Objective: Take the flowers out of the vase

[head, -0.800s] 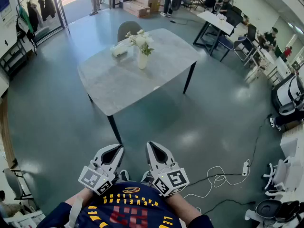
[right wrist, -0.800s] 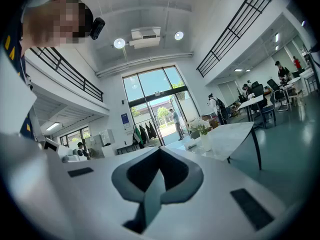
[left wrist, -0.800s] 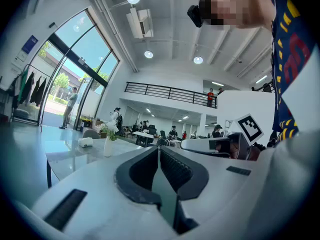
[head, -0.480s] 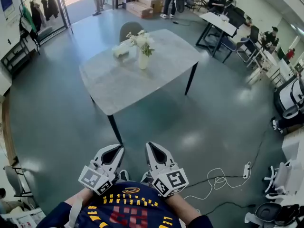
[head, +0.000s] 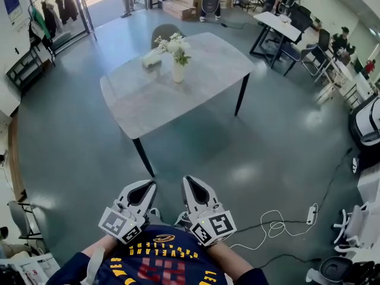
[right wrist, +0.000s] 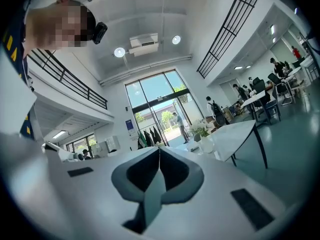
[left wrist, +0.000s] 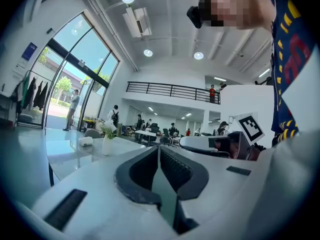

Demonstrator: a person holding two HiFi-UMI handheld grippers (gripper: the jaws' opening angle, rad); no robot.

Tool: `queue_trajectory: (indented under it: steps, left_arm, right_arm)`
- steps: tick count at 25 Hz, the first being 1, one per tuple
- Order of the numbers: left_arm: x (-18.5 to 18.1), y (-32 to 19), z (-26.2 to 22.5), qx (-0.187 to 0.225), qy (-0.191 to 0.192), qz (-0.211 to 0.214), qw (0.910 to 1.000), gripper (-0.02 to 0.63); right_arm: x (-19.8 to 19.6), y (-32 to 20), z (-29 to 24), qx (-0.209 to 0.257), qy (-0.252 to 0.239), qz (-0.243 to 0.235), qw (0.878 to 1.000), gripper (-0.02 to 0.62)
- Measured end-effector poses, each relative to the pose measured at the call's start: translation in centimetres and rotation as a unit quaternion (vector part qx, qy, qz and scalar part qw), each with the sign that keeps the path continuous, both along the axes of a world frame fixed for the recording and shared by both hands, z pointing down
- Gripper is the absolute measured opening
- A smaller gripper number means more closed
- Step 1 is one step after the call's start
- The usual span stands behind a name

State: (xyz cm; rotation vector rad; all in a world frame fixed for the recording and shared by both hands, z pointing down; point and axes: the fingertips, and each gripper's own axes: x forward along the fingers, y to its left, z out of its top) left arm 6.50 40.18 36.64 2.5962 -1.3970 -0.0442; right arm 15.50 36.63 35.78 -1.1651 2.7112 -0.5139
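Observation:
A white vase (head: 178,72) with white flowers (head: 172,45) stands on a grey marble table (head: 154,105) far ahead of me. The same vase (left wrist: 106,146) shows small at the left of the left gripper view, and the vase (right wrist: 207,144) appears right of centre in the right gripper view. My left gripper (head: 145,186) and right gripper (head: 189,181) are held close to my body, level, side by side, both shut and empty. A stretch of floor separates them from the table.
A white roll-like object (head: 151,60) lies on the table beside the vase. A grey chair (head: 164,32) stands behind the table. A white cable and power strip (head: 309,214) lie on the floor at the right. Desks, chairs and people fill the far right.
The table and vase have shifted slightly up and right in the head view as I come a little closer. The grippers have kept their pose.

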Motion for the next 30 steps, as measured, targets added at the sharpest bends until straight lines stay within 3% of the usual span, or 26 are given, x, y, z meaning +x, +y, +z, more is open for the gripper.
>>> queue_trajectory:
  steps: [7,13,30]
  left_arm:
    - [1.2,0.2,0.5,-0.010,-0.005,-0.014,0.9998,0.017]
    - [1.8,-1.6,1.2,-0.021,-0.006,0.002,0.9998,0.017]
    - [-2.7,-16.8,0.6,-0.010,0.014,0.062,0.9979,0.017]
  right_arm:
    - [1.3,-0.1,0.3,-0.006,-0.007,-0.009,1.000,0.008]
    - [1.2,-1.7,1.1,-0.023,-0.008,-0.011,1.000,0.008]
    - [-3.5,-15.5,1.4,-0.027,0.029,0.034,0.999,0.008]
